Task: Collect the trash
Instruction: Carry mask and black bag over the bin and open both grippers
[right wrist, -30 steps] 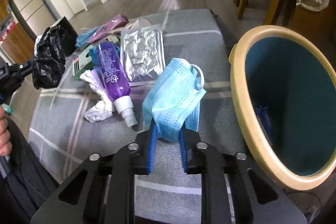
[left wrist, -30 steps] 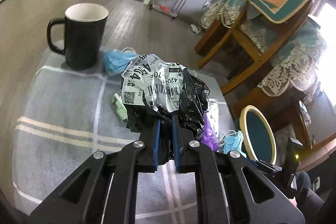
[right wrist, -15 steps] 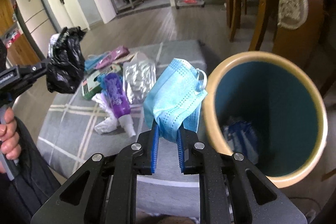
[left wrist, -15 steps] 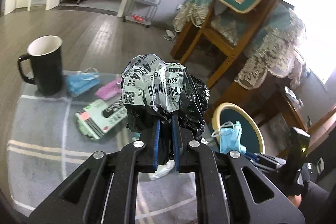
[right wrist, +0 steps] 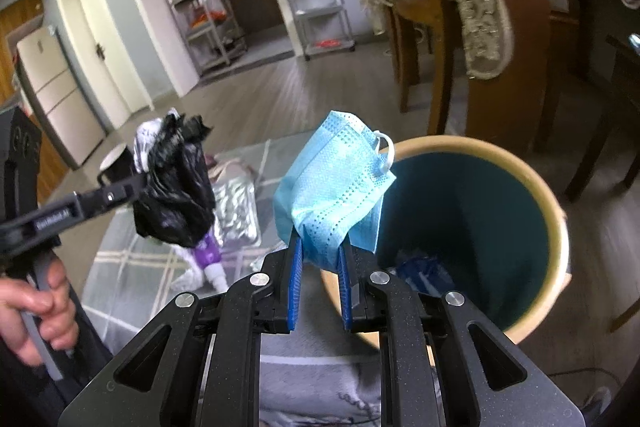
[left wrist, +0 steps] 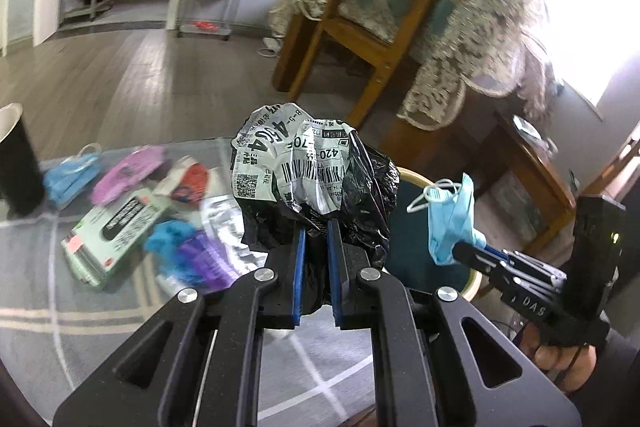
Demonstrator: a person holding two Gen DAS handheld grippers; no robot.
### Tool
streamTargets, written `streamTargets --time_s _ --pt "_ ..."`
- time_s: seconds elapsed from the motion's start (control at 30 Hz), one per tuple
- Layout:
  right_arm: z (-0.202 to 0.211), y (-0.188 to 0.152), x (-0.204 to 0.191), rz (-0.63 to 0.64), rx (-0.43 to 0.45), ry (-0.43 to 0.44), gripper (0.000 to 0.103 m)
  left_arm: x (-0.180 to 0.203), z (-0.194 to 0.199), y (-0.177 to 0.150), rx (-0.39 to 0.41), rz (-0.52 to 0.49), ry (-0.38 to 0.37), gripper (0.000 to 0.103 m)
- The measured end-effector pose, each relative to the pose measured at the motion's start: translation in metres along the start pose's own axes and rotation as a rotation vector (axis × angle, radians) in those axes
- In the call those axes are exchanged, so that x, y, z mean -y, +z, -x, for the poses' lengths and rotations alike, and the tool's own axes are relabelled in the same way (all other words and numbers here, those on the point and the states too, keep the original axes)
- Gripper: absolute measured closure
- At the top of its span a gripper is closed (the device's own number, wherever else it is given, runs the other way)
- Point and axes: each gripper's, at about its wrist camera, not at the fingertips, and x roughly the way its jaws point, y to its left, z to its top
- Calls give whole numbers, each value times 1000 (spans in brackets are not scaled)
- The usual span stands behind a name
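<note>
The crumpled black bag (left wrist: 370,195) is thin glossy plastic film with a creased white printed paper label (left wrist: 288,163) stuck to it, and the blue face mask (right wrist: 334,187) is soft matt non-woven cloth with a dotted embossed texture. Both grippers, left (left wrist: 316,239) and right (right wrist: 320,251), are matt, finely grained black plastic with shiny metal screw heads and blue, seemingly rubbery pads (right wrist: 295,287). The bin (right wrist: 556,211) has a smooth pale rim and a dull teal inside, the table cover (left wrist: 48,307) looks like matt woven grey cloth, and the blurred silver pouch (right wrist: 236,207) is probably crinkled shiny foil.
</note>
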Motion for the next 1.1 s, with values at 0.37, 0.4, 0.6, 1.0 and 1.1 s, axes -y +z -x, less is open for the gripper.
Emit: streamTargets --time_s 0.37,0.4,0.6,1.0,1.1 --pt "9 0 34 -86 4 -73 86 55 -46 11 -50 -104 -76 93" --pt "10 -2 34 -89 3 -75 86 59 -50 11 -56 -112 -82 93" --pt "9 -4 44 -116 -18 -111 86 84 -85 8 -117 -174 -92 93" --pt "-10 -15 53 -127 -128 -190 79 89 -125 -2 -215 -191 -101 84" --pt "-13 -17 52 -116 -139 -208 70 88 -126 -4 -218 -186 -98 69"
